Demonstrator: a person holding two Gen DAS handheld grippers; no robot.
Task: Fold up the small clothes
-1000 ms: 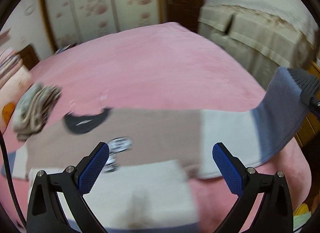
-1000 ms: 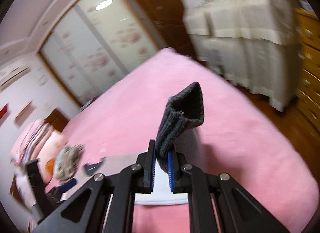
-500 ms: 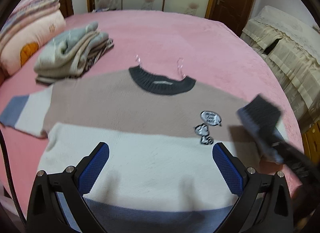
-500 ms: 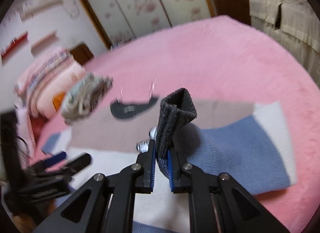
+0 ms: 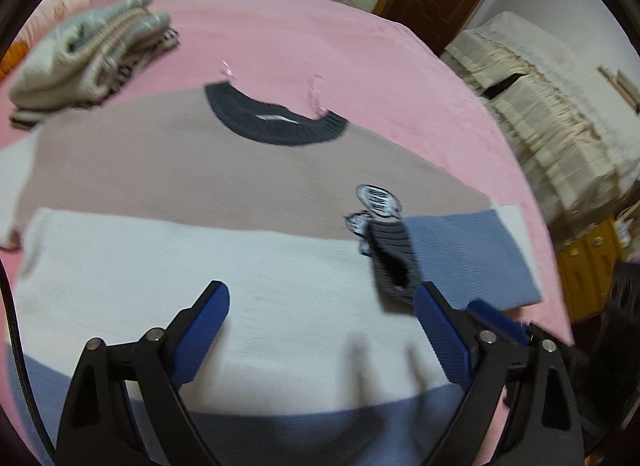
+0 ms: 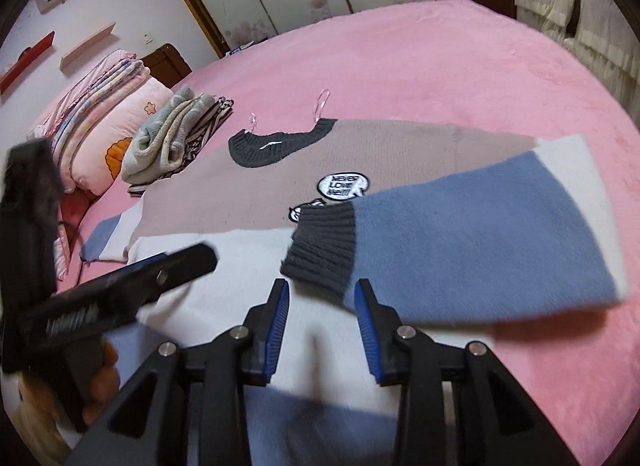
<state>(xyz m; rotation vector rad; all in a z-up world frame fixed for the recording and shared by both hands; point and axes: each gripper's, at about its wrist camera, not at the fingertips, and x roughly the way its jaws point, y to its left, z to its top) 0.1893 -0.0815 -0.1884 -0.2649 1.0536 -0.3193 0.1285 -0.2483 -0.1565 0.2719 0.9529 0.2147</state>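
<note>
Now the striped knit sweater [image 6: 248,189] lies flat on the pink bed [image 6: 440,65], its folded-in blue sleeve [image 6: 472,242] ending just beyond the right gripper [image 6: 322,308], whose fingers have just been opening, nothing between them, while the left gripper [image 5: 320,330] gapes wide

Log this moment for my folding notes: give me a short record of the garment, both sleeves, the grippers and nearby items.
garment: colour-block sweater, flat, front up, on pink bedspread
right sleeve: folded across the body, grey cuff lying on the white band
left sleeve: spread outward, unfolded
right gripper: jaws just opened, cuff released
left gripper: open, empty, above the white band
nearby: folded clothes pile, pillow
</note>
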